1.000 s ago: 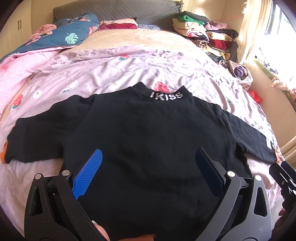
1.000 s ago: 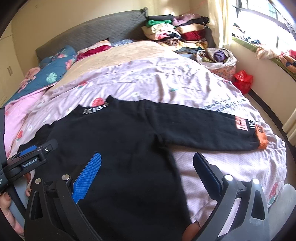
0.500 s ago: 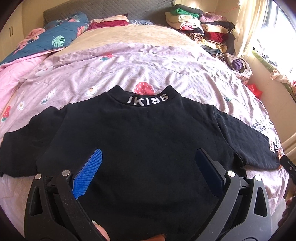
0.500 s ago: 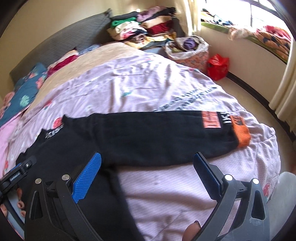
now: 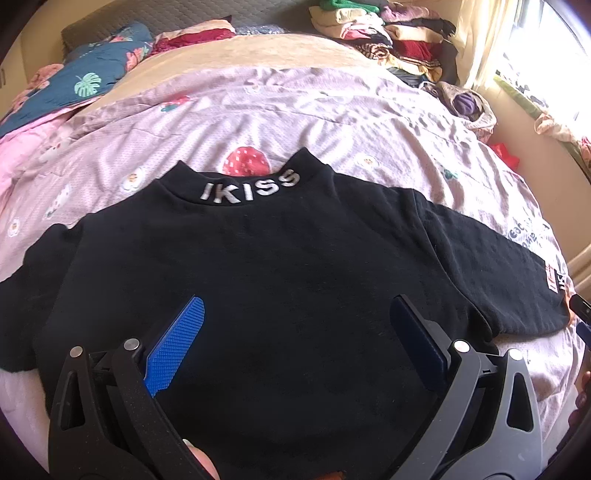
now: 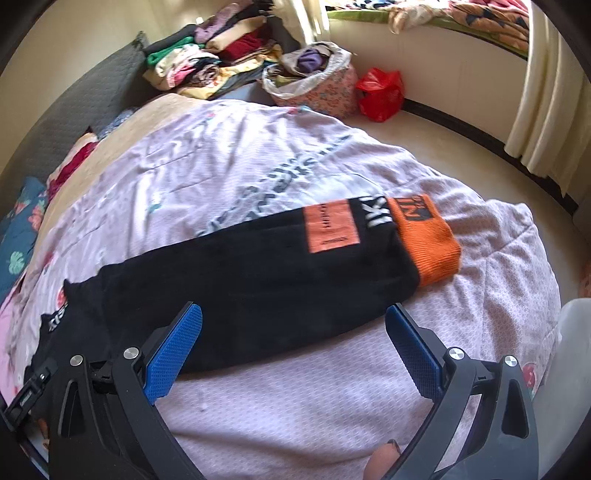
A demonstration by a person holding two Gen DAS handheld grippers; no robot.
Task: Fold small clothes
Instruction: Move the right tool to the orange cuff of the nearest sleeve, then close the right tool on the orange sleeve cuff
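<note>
While a black sweater lies flat on the pink quilt of a bed, its collar, lettered IKISS, points toward the headboard and its sleeves stretch out sideways. The left gripper hangs over the sweater's body, jaws spread wide and holding nothing. The right gripper hangs over the right sleeve, which ends in an orange cuff, jaws likewise wide and empty.

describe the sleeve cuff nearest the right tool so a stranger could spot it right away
Start at the bed with the pale pink quilt. A black sweatshirt lies flat on it, one sleeve stretched toward the window side. At that sleeve's end is the cuff: ribbed, bright orange, the only orange band on black fabric.
</note>
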